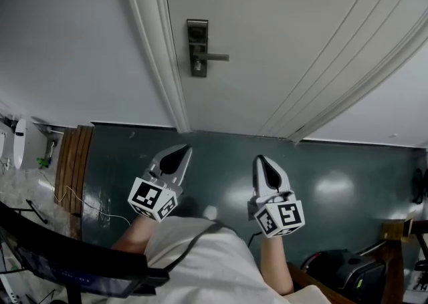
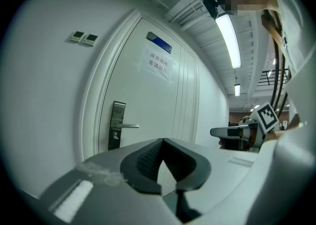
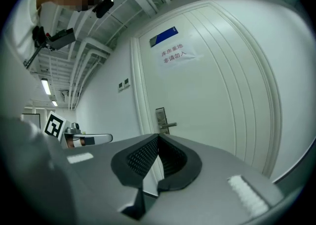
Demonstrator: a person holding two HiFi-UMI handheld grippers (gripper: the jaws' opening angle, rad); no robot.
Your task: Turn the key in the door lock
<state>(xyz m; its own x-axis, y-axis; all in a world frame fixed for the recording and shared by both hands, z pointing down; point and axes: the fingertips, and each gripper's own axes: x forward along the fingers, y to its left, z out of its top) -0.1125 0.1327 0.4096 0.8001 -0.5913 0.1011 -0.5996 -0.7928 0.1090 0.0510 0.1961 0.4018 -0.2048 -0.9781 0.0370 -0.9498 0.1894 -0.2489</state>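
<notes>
Grey left tongs [image 1: 182,152] and right tongs [image 1: 263,160] are hovering closed and empty near the person. Well beyond them, the lock plate [image 1: 196,47] is sitting on the white door [image 1: 287,42]. No turning is starting yet, and any key is too small to tell.

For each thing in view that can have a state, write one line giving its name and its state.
Door, closed.
Door handle, level, not pressed.
Door lock, untouched by either gripper.
Left gripper, jaws shut, empty.
Right gripper, jaws shut, empty.
Ceiling light, on.
</notes>
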